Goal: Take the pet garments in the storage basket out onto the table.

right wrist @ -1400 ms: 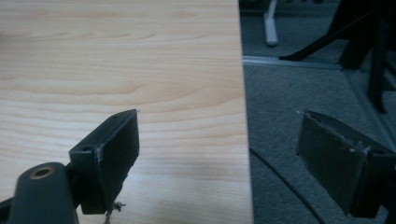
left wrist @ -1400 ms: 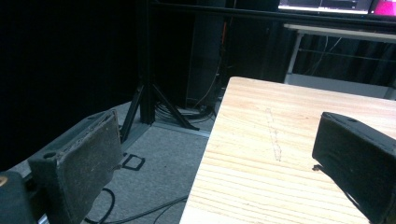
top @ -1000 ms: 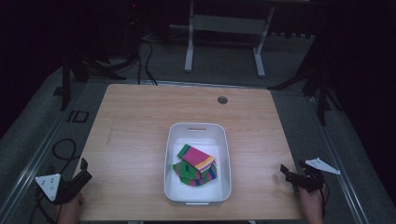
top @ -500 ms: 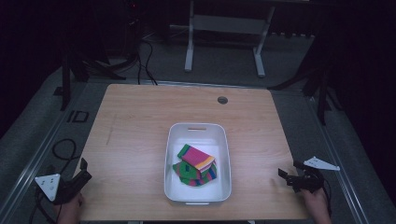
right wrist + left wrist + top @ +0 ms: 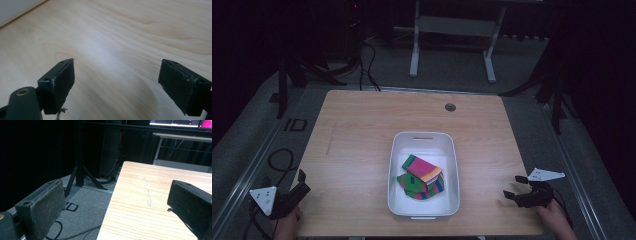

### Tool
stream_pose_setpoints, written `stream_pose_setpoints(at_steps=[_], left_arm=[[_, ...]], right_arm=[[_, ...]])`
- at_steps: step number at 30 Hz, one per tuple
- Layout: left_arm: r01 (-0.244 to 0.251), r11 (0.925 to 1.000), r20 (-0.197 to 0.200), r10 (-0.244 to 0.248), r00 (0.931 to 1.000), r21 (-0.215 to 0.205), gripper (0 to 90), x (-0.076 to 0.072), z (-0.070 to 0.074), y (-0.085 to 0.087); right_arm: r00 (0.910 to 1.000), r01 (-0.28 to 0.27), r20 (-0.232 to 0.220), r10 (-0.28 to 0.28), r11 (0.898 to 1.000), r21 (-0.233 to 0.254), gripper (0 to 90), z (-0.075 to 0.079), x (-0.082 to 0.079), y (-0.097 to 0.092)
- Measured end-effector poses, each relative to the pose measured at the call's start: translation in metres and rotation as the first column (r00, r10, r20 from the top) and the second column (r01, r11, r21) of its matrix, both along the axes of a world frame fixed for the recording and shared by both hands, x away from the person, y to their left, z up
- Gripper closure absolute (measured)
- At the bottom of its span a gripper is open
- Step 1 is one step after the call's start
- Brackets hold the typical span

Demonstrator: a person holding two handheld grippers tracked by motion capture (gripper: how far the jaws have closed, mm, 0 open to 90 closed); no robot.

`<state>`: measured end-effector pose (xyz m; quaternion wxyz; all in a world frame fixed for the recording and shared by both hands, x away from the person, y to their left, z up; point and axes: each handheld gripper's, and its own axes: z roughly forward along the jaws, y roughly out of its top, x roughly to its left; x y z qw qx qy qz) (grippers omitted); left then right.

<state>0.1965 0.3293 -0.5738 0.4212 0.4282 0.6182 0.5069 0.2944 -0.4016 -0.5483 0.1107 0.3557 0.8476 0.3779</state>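
High view shows a rectangular light wooden table (image 5: 362, 150) with a white plastic rectangular tub (image 5: 451, 165) standing near the middle of its near half, its long sides running away from the person. Inside the tub lies a bundle of striped, brightly coloured socks (image 5: 422, 177), green, pink, orange and blue, heaped in the middle and nearer part of the tub, with bare white floor beyond it toward the far wall. At the near left corner of the table the left gripper (image 5: 302, 182), black with a grey three-cornered plate on top, is held in a hand (image 5: 287, 225) at the table's edge, well apart from the tub; its jaws stand apart and point up the table's left side. At the near right corner the right gripper (image 5: 517, 187), also black with a grey plate, is held in the other hand (image 5: 557, 217); its jaws are spread too, aimed leftward toward the tub, yet clearly short of it, with bare wood between. Left gripper view looks along the table's left edge: one jaw hangs over the grey floor (image 5: 85, 215) beside the table, the other over the wood, and nothing lies between them. Right gripper view has the two black jaws wide apart, low over pale wood grain, holding nothing, with a strip of the tub's white wall at the upper left corner. A small round dark grommet (image 5: 450, 107) sits in the tabletop near its far edge.
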Motion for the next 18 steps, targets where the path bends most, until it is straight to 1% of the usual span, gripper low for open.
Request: stream_pose_setpoints(at_steps=[1, 2, 3, 7, 9, 11, 13, 15, 16, 18], left_arm=[[0.0, 1.0, 0.0, 0.0, 1.0, 0.0, 1.9, 0.0, 0.0, 0.0], [0.0, 1.0, 0.0, 0.0, 1.0, 0.0, 1.8, 0.0, 0.0, 0.0], [0.0, 1.0, -0.001, 0.0, 1.0, 0.0, 1.8, 0.0, 0.0, 0.0], [0.0, 1.0, 0.0, 0.0, 1.0, 0.002, 1.9, 0.0, 0.0, 0.0], [0.0, 1.0, 0.002, 0.0, 1.0, 0.001, 1.9, 0.0, 0.0, 0.0], [0.0, 1.0, 0.002, 0.0, 1.0, 0.0, 1.9, 0.0, 0.0, 0.0], [0.0, 1.0, 0.003, 0.0, 1.0, -0.001, 1.9, 0.0, 0.0, 0.0], [0.0, 1.0, 0.003, 0.0, 1.0, -0.001, 1.9, 0.0, 0.0, 0.0], [0.0, 1.0, 0.003, 0.0, 1.0, -0.001, 1.9, 0.0, 0.0, 0.0], [0.001, 1.0, 0.003, -0.001, 1.0, -0.001, 1.9, 0.0, 0.0, 0.0]], right_arm=[[1.0, 0.0, 0.0, 0.0, 1.0, 0.0, 13.7, 0.0, 0.0, 0.0], [0.9995, -0.026, -0.018, 0.026, 1.0, -0.001, 13.7, 0.001, 0.0, 0.004], [0.9995, -0.026, -0.018, 0.026, 1.0, -0.001, 13.7, 0.001, 0.0, 0.004], [0.9971, -0.071, -0.031, 0.07, 0.997, -0.013, 13.7, 0.005, 0.002, 0.014], [0.996, -0.085, -0.026, 0.085, 0.996, -0.022, 13.8, 0.007, 0.003, 0.02], [0.9941, -0.104, -0.033, 0.103, 0.994, -0.018, 13.8, 0.009, 0.004, 0.023], [0.9914, -0.127, -0.034, 0.126, 0.992, -0.017, 13.9, 0.01, 0.005, 0.027], [0.9863, -0.163, -0.027, 0.163, 0.986, -0.02, 14.2, 0.013, 0.006, 0.033], [0.9863, -0.163, -0.027, 0.163, 0.986, -0.02, 14.2, 0.013, 0.006, 0.033], [0.9819, -0.189, -0.021, 0.188, 0.982, -0.026, 14.5, 0.015, 0.006, 0.037]])
